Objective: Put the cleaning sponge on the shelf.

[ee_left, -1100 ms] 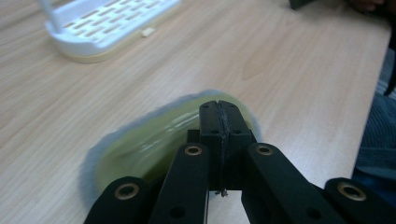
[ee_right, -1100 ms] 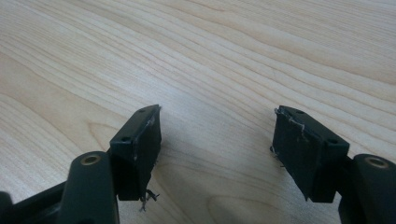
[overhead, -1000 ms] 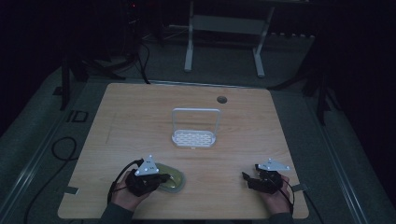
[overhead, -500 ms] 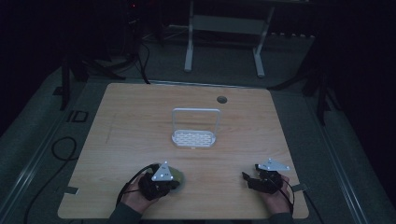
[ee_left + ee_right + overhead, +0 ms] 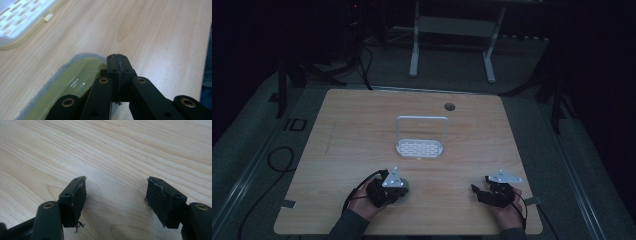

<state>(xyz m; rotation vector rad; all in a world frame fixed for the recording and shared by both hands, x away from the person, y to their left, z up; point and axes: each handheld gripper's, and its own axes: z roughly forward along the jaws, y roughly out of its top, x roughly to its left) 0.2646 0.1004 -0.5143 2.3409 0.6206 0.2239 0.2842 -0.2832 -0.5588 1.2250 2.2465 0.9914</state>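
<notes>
An olive-green plate (image 5: 75,82) lies flat on the wooden table (image 5: 352,130) near its front edge. My left gripper (image 5: 117,58) is shut, its jaws pressed together just over the plate's right edge, with nothing seen between them. In the high view the left gripper (image 5: 401,189) covers most of the plate. My right gripper (image 5: 116,190) is open low over bare wood with nothing between its fingers; in the high view the right gripper (image 5: 477,192) sits at the front right. A white slatted rack (image 5: 419,145) with an upright wire handle stands mid-table, and the rack (image 5: 20,17) is also in the left gripper view.
A round cable hole (image 5: 449,106) sits near the table's far edge. Beyond the table stands a white metal frame (image 5: 452,30) on dark floor. A black cable (image 5: 277,160) loops on the floor to the left. Bare wood lies between the two grippers.
My left gripper has moved to the right, from beside the plate to over it, so the plate is now mostly covered in the high view. The right gripper has stayed put.
</notes>
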